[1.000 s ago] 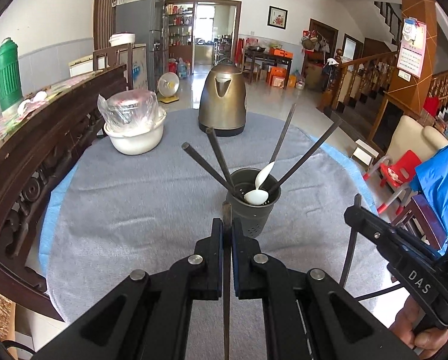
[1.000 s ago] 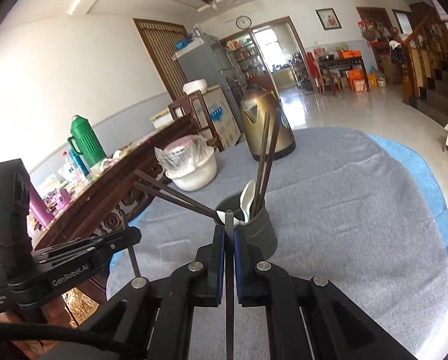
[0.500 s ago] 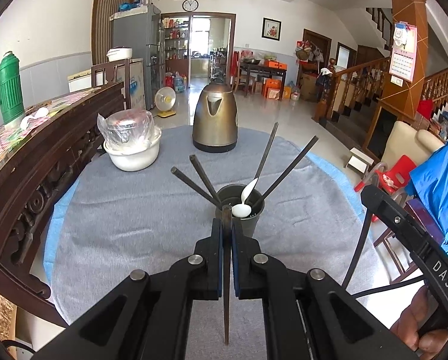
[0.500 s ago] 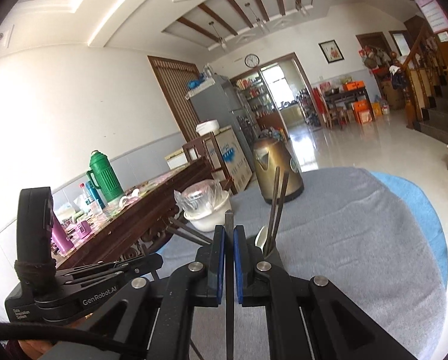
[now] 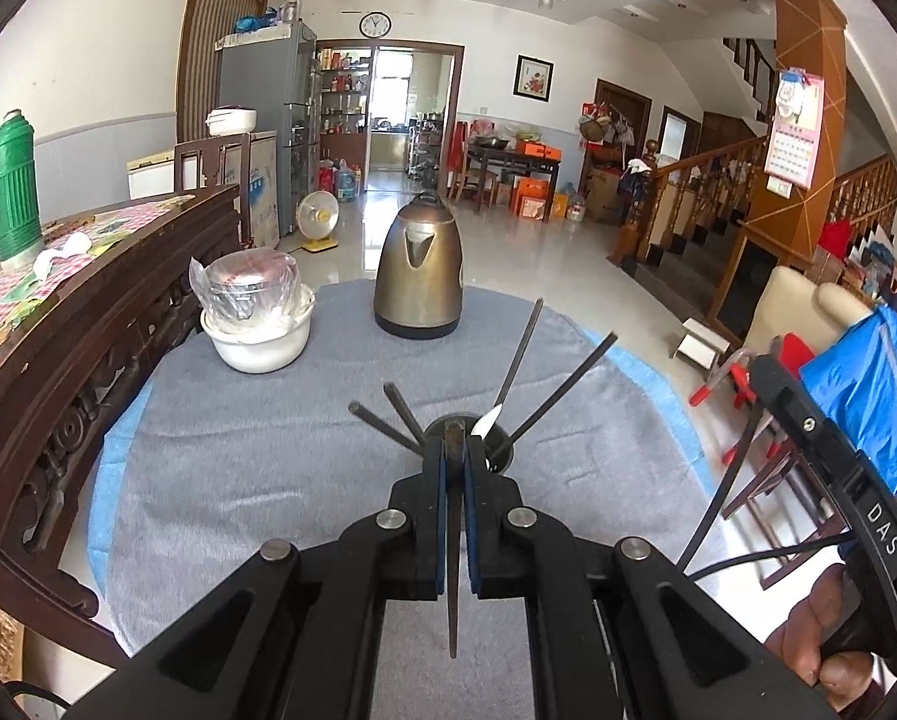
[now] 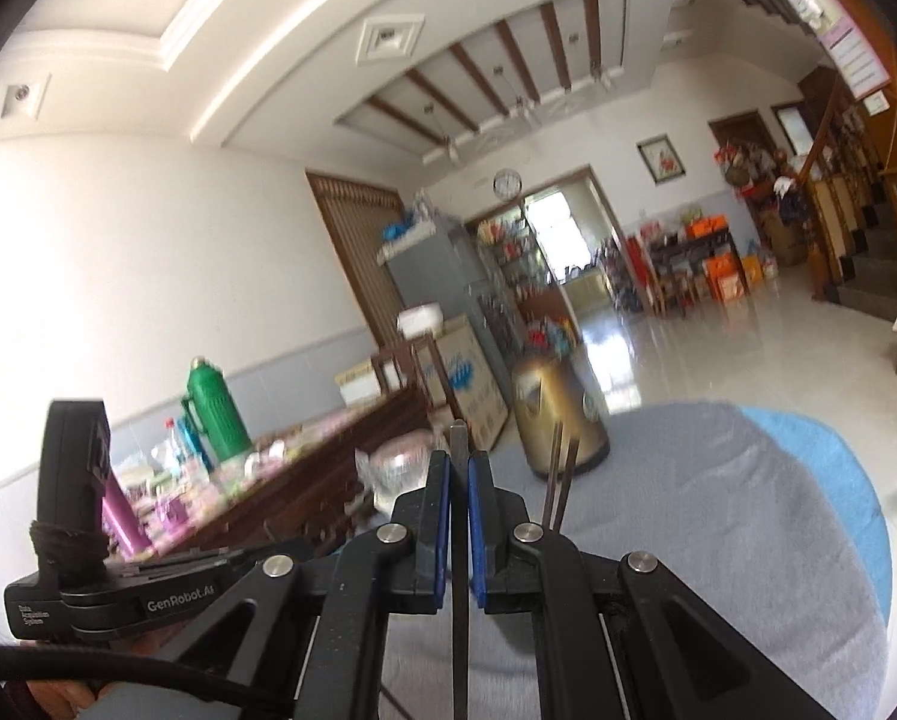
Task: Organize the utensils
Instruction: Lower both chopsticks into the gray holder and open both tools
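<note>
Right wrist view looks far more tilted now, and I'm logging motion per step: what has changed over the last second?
The right gripper, shut on a chopstick, has lifted and tipped up, so the holder is now hidden behind it. The left gripper, shut on its own chopstick, has also risen and drawn back from the holder. Nothing was released. The kettle, bowl, and the holder's four chopsticks and spoon stayed put.

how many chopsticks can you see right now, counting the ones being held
6: four stand in the holder, two leaning left and two right; one in each shut gripper. More may be hidden.
</note>
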### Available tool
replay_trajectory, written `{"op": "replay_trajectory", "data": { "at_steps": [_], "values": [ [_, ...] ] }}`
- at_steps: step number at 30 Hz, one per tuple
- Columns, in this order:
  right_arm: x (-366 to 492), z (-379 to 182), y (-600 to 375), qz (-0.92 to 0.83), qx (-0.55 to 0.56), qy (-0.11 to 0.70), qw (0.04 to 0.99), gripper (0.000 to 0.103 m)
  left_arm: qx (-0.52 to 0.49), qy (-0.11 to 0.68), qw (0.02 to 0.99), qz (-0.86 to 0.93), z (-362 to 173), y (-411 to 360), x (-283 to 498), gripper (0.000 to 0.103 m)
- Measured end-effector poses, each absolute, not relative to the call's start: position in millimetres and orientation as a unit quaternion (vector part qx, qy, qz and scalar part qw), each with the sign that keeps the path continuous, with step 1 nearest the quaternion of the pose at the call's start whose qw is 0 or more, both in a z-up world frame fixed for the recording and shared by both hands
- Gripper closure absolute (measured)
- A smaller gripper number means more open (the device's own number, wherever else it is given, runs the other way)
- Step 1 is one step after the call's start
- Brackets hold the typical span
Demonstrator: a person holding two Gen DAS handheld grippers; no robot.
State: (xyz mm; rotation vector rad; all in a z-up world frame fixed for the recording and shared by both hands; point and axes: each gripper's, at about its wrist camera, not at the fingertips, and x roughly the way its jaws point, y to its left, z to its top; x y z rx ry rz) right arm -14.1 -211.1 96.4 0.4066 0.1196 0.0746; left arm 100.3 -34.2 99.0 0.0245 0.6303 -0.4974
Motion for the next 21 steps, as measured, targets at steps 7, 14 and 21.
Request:
{"op": "replay_trajectory", "data": {
  "at_steps": [7, 14, 21],
  "values": [
    [-18, 113, -210, 0.007, 0.176, 0.012, 0.984, 0.097, 0.002, 0.298, 0.921, -0.252, 122, -30, 105, 0.098],
    [-7, 133, -202, -0.011, 0.155, -0.025, 0.988, 0.097, 0.004, 0.263, 0.929, -0.259, 157, -32, 107, 0.098],
    [4, 147, -196, -0.031, 0.142, -0.063, 0.987, 0.097, -0.001, 0.227, 0.939, -0.258, 183, -38, 111, 0.098]
  ]
}}
